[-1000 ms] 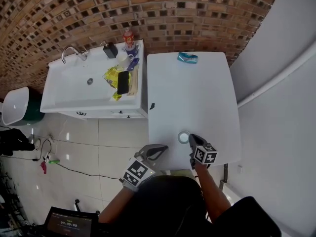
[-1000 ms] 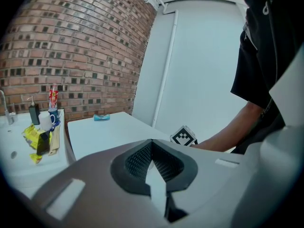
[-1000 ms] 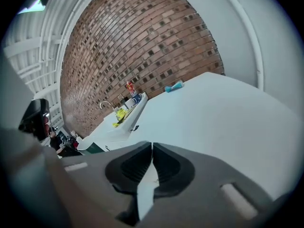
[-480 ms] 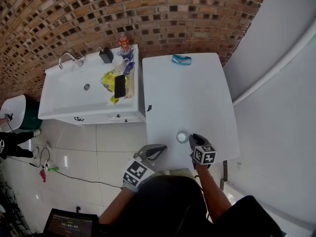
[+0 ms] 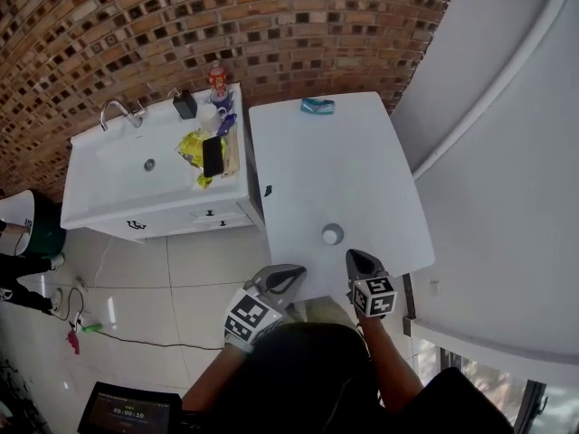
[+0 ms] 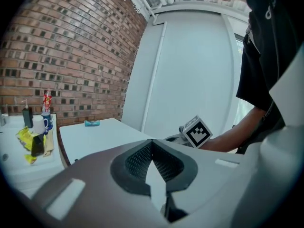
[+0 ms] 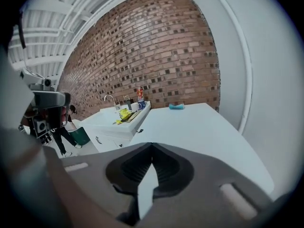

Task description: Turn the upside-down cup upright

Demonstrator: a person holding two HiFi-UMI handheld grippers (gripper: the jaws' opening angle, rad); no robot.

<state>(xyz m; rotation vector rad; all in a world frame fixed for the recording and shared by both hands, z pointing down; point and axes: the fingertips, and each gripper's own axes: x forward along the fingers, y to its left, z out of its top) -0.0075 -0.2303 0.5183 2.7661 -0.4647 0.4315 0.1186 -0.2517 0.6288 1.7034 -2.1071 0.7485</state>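
Note:
A small pale cup (image 5: 332,234) stands on the white table (image 5: 335,152) close to its near edge; from above I cannot tell which end is up. My right gripper (image 5: 355,257) hangs shut at that edge, a short way nearer than the cup and apart from it. My left gripper (image 5: 291,273) is shut with nothing in it, just off the table's near left corner. In the left gripper view the jaws (image 6: 152,141) meet at their tips, and the right gripper's marker cube (image 6: 197,131) shows beyond. The right gripper view shows shut jaws (image 7: 152,145) and no cup.
A blue packet (image 5: 317,106) lies at the table's far edge. A white sink counter (image 5: 118,174) with bottles, a yellow packet and a black phone adjoins the table's left side. Brick wall behind, grey wall to the right. A person (image 7: 61,127) stands by the counter.
My right gripper has drawn back from beside the cup toward the table's near edge. The cup stays in place. The left gripper has hardly moved; the head view has shifted.

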